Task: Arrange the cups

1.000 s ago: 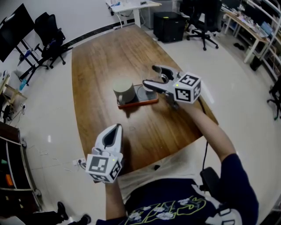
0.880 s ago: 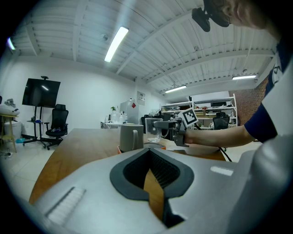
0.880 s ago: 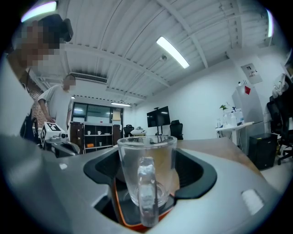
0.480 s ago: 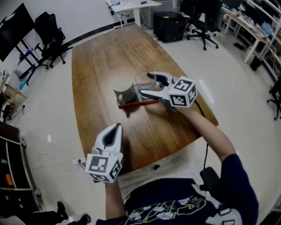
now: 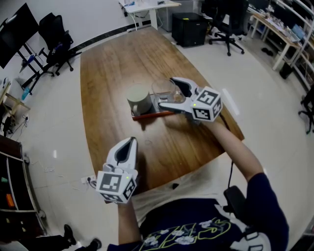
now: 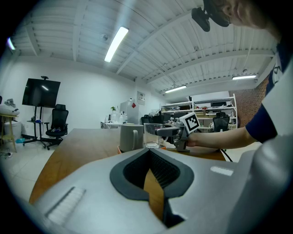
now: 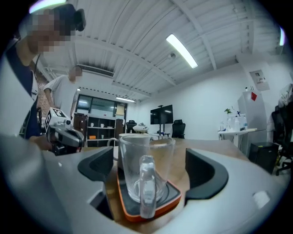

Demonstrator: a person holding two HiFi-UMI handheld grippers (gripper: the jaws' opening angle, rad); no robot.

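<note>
A clear glass mug (image 7: 146, 176) stands on the right half of a black tray with an orange rim (image 7: 158, 204), its handle towards the camera. My right gripper (image 7: 149, 169) is open around it. Its jaws have just been opening, and a gap shows on each side of the glass. In the head view the glass mug (image 5: 164, 93) sits between the right gripper's jaws (image 5: 166, 93). A grey mug (image 5: 139, 99) stands beside it on the tray's left half (image 5: 147, 116). My left gripper (image 5: 130, 143) is shut and empty, low over the table's near edge.
The long wooden table (image 5: 122, 59) stretches away beyond the tray. Office chairs (image 5: 56, 37), a monitor on a stand (image 5: 17, 32) and desks (image 5: 147, 7) stand around it. A cable (image 5: 229, 166) hangs off the table's near right edge.
The right gripper came left and down onto the tray with the glass mug between its jaws, and the jaws now stand wider apart. The left gripper stayed still.
</note>
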